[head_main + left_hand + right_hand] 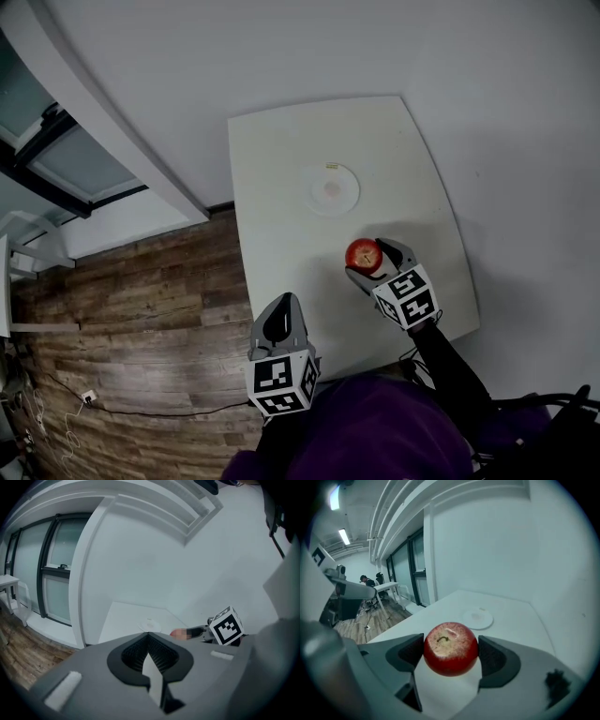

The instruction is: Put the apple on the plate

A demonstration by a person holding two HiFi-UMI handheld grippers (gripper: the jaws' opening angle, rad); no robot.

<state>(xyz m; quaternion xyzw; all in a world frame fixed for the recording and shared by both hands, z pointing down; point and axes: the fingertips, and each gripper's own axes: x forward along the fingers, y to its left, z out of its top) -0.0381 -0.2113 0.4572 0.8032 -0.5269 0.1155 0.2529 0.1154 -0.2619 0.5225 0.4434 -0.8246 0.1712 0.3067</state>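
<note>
A red apple (363, 254) (450, 648) sits stem-up between the jaws of my right gripper (367, 255) (451, 651), which is shut on it above the white table (272, 234). The small white plate (331, 189) (477, 618) (149, 626) lies farther along the table, beyond the apple. My left gripper (280, 320) (149, 654) hangs at the table's near left edge, its jaws pressed together with nothing between them. The left gripper view shows the right gripper's marker cube (226, 626) off to the right.
The table's left edge drops to a wooden floor (131, 319). A white wall (281, 56) runs behind the table, with windows (66, 164) to the left. Desks and chairs (370, 592) stand far off in the room.
</note>
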